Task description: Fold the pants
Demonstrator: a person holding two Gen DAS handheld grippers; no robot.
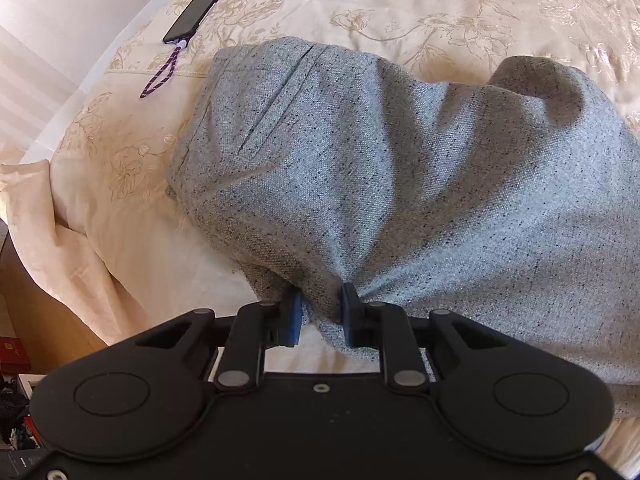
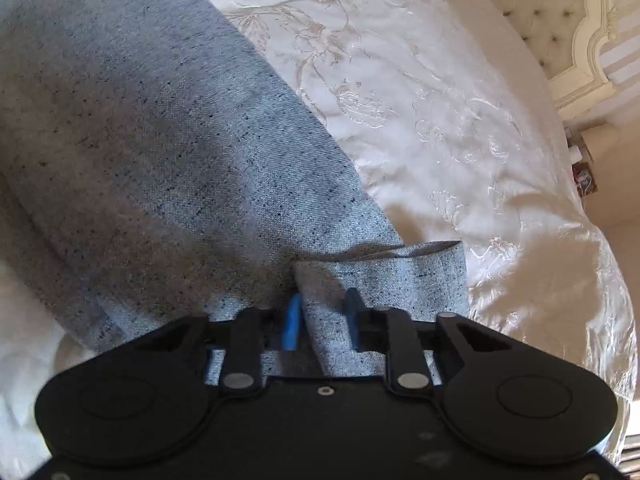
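Grey speckled pants (image 1: 380,168) lie on a cream embroidered bedspread (image 1: 120,152); a slanted pocket slit shows near their left side. My left gripper (image 1: 322,312) is shut on a bunched fold at the near edge of the fabric, blue pads pinching it. In the right wrist view a pant leg (image 2: 160,140) runs diagonally away to the upper left, its hem end (image 2: 400,272) turned up near the jaws. My right gripper (image 2: 324,316) is shut on that hem, cloth squeezed between its pads.
A black phone (image 1: 198,10) with a purple braided strap (image 1: 162,74) lies on the bedspread at the far left. The bed's left edge drops to a wooden floor (image 1: 36,300). A tufted headboard (image 2: 552,4) and a nightstand (image 2: 584,160) stand at the far right.
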